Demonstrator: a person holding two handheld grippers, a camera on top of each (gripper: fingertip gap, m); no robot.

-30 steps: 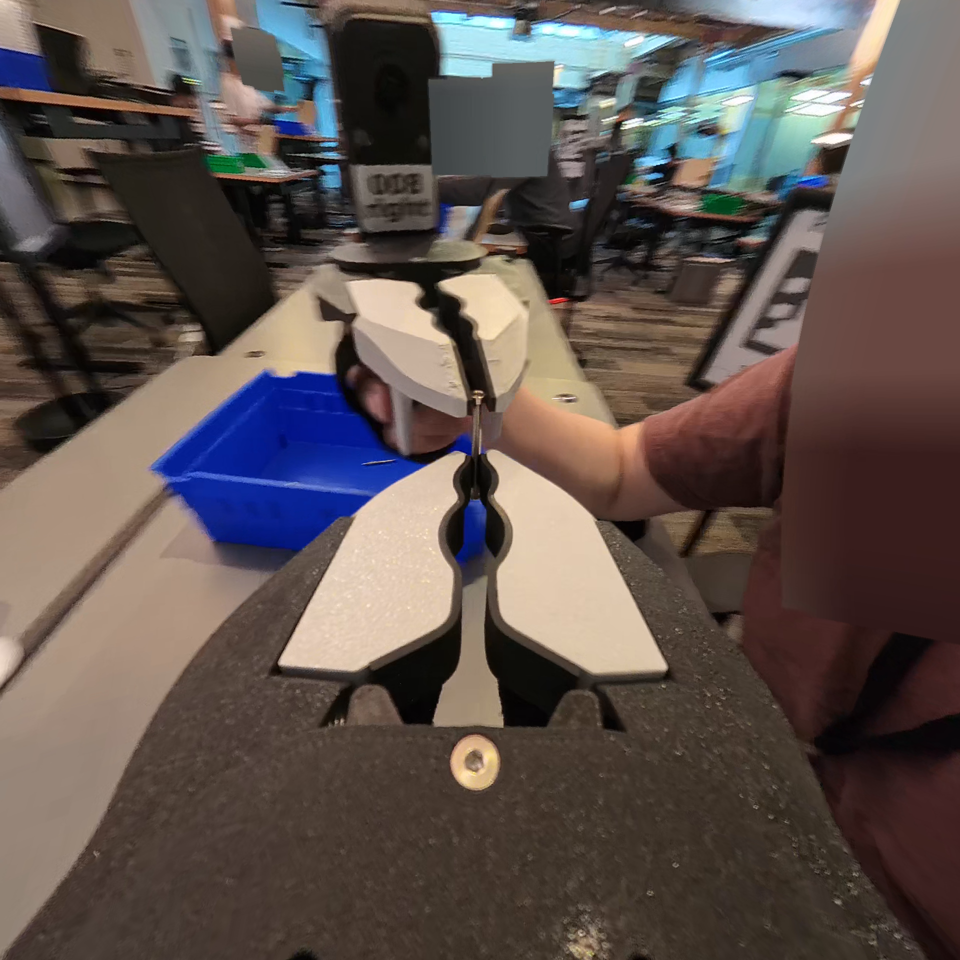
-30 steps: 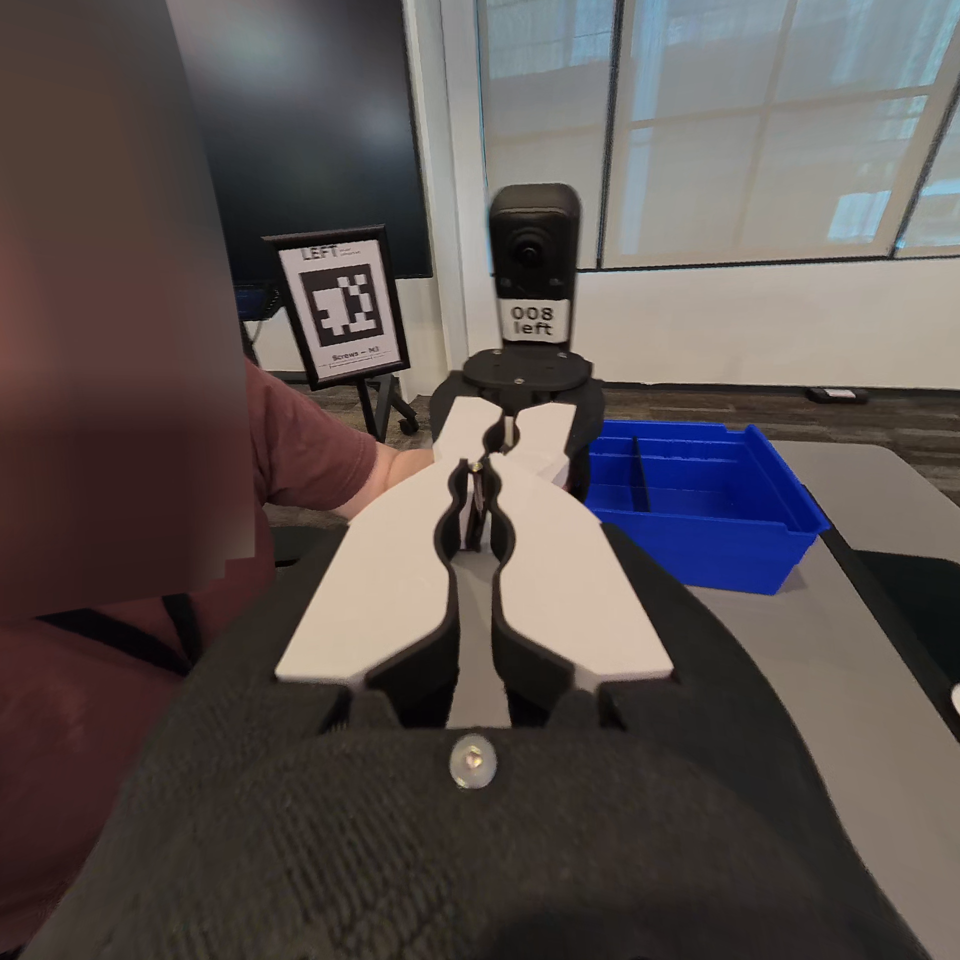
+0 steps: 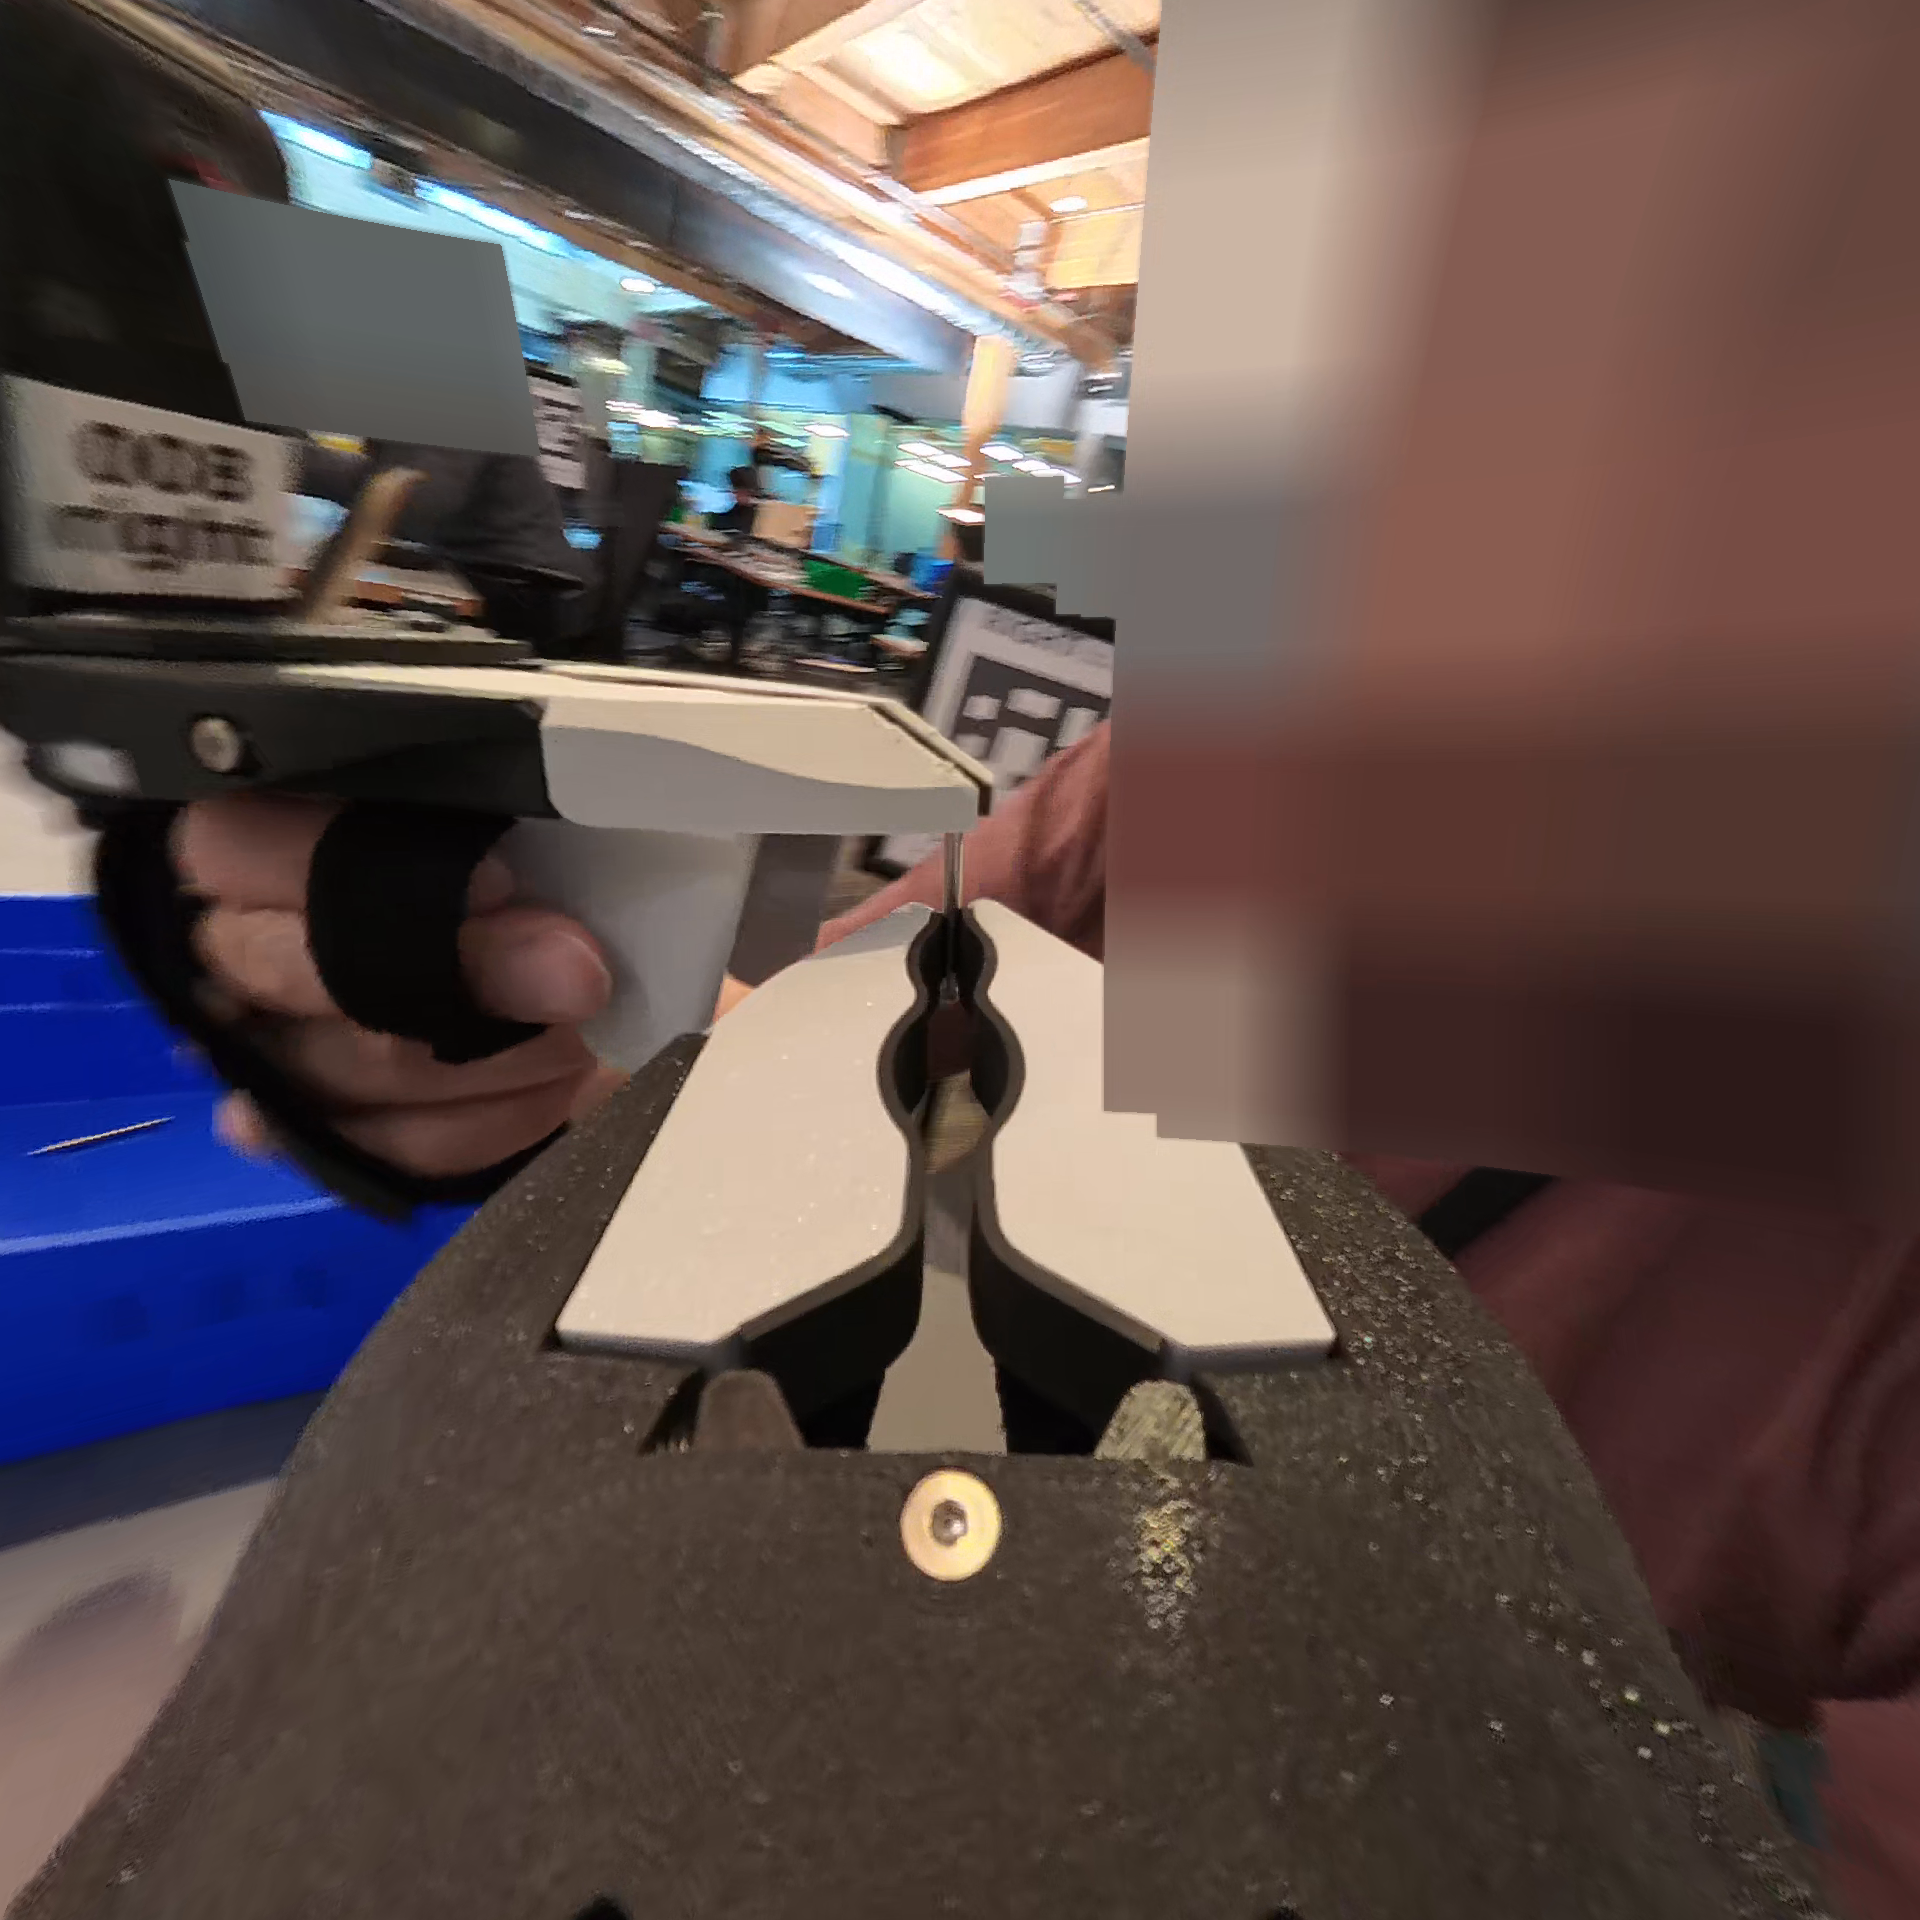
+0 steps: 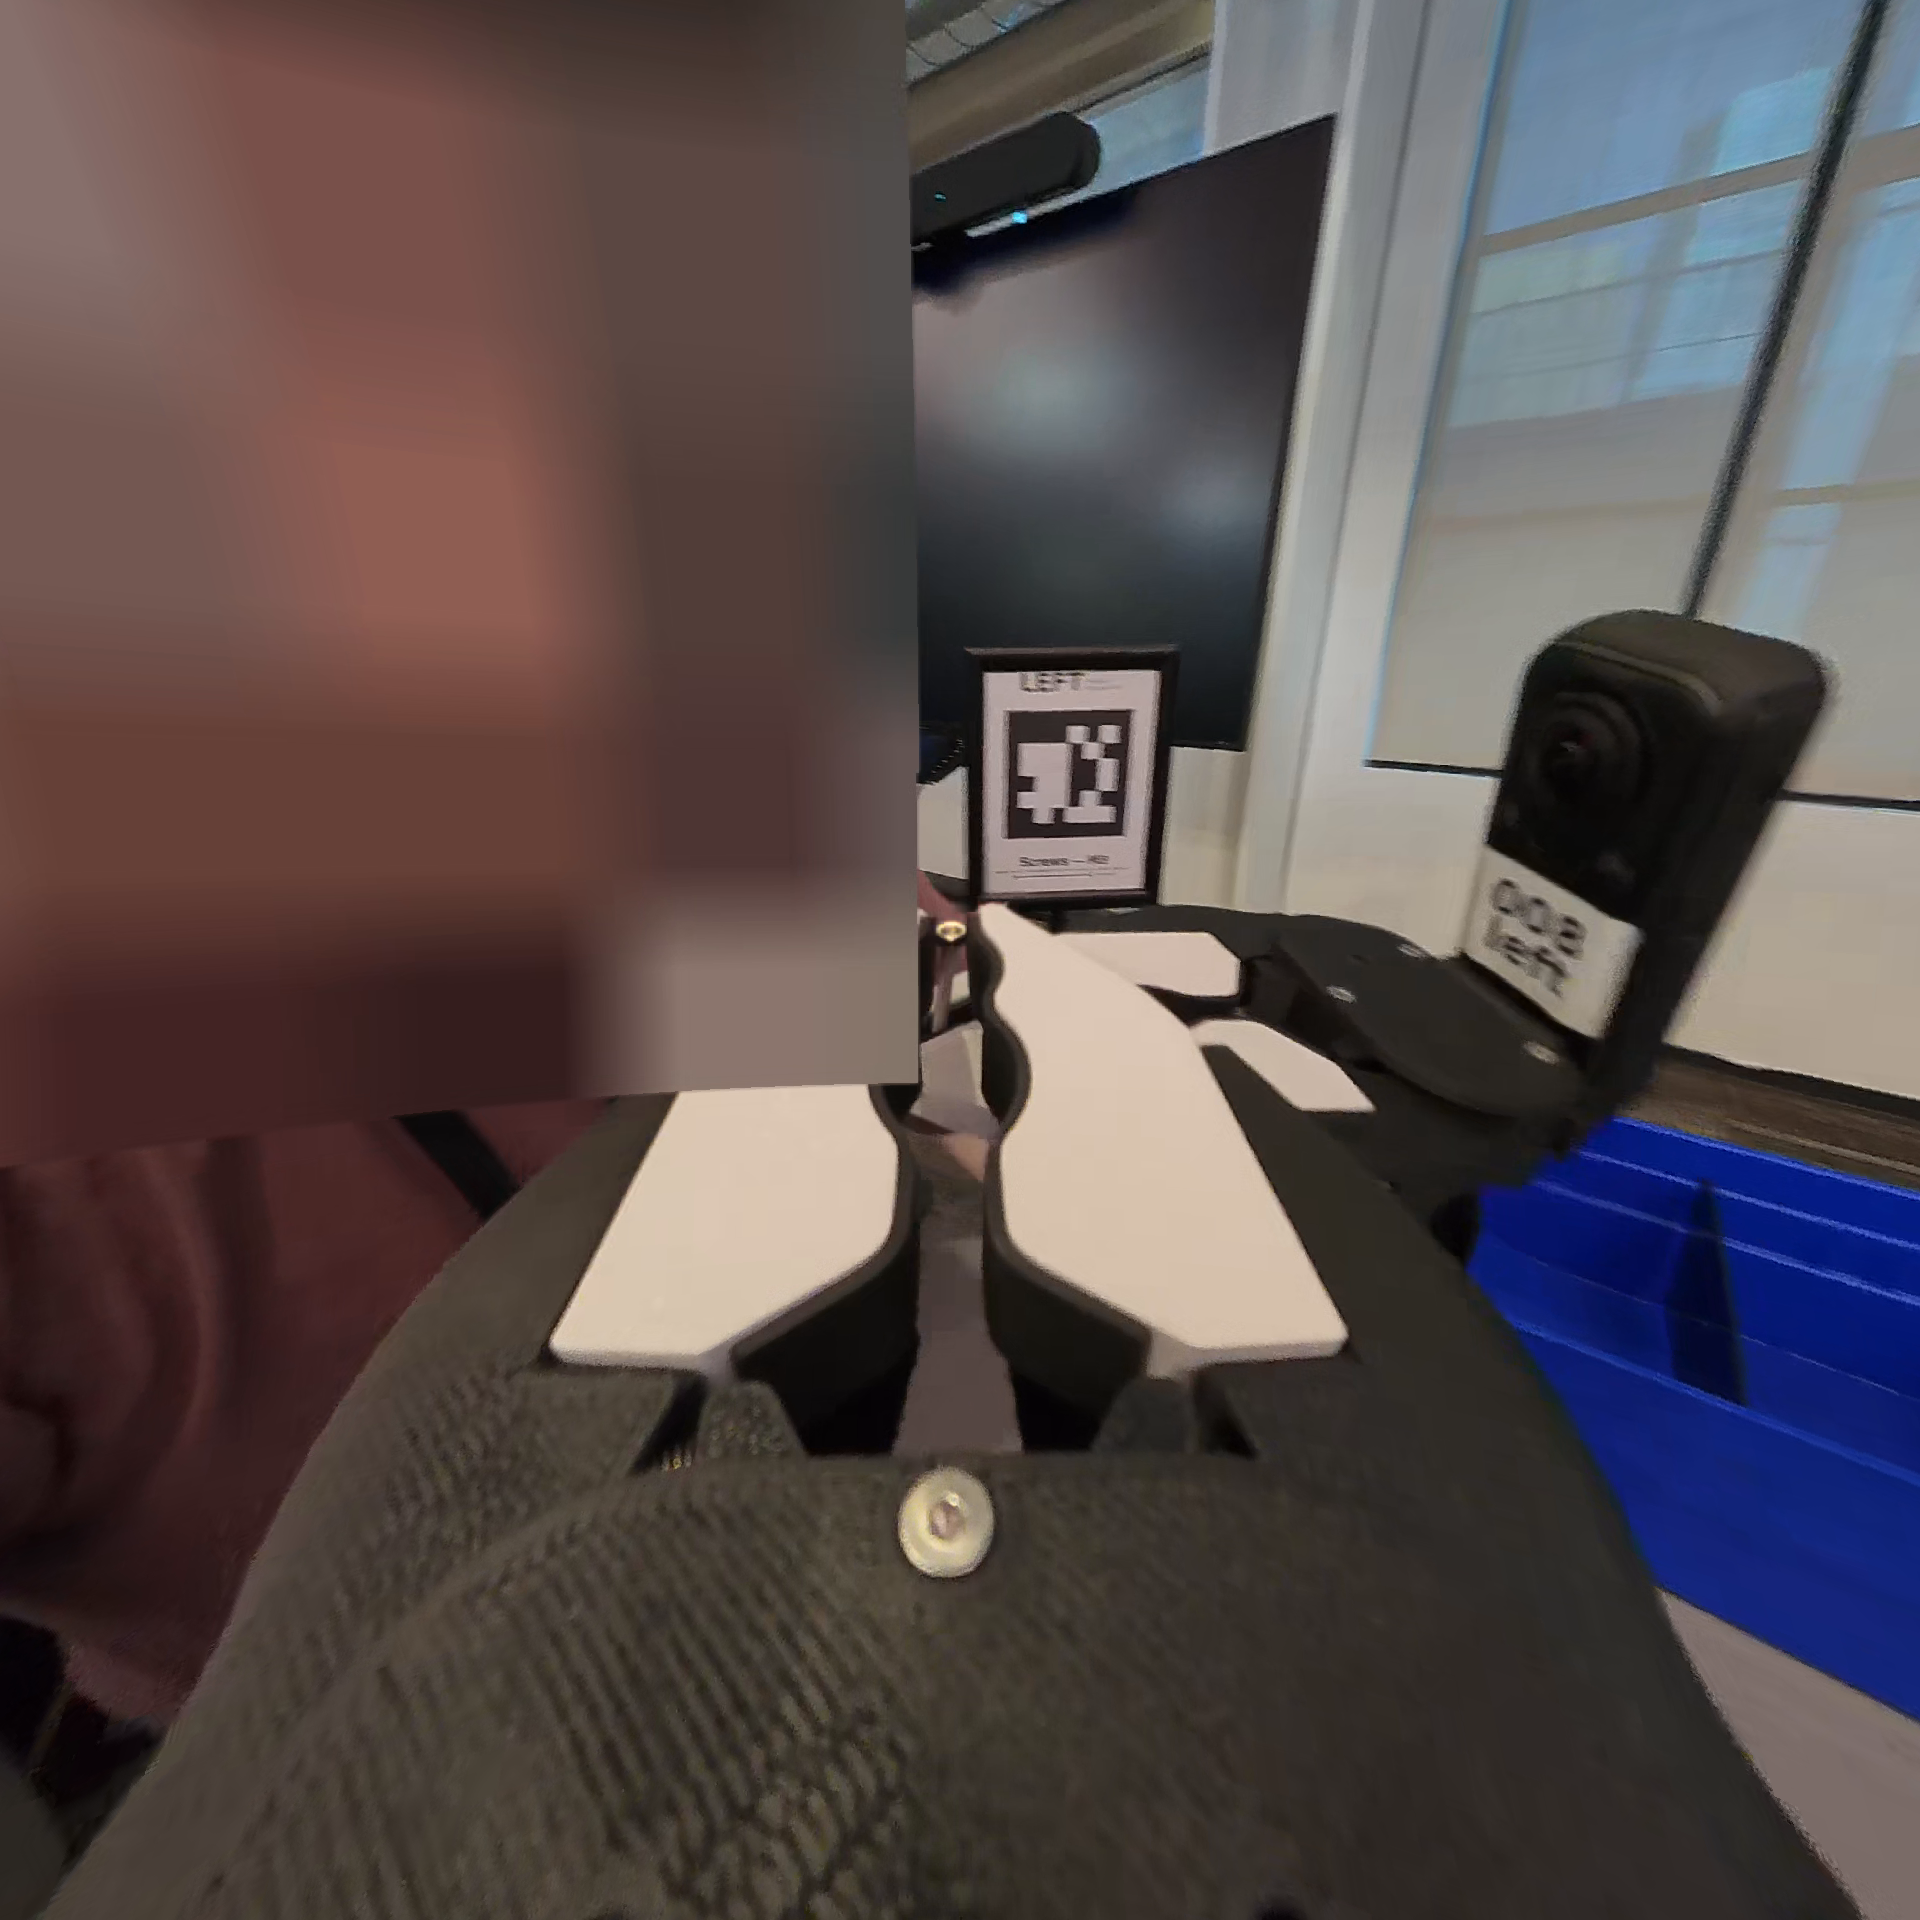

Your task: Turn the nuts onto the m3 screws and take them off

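Steel screw spans both closed grippers: your right gripper, now rolled sideways since a second ago, pinches its top; your left gripper clamps its lower end, so threading appears underway.

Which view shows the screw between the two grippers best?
The left wrist view: the thin screw runs from the right gripper down into the left gripper. In the right wrist view a blurred patch hides it.

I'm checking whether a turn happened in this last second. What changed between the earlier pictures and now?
The right gripper rolled onto its side, from facing the left gripper head-on to lying crosswise above it. The thin screw still runs between both shut tips. The blue bin stays on the table.
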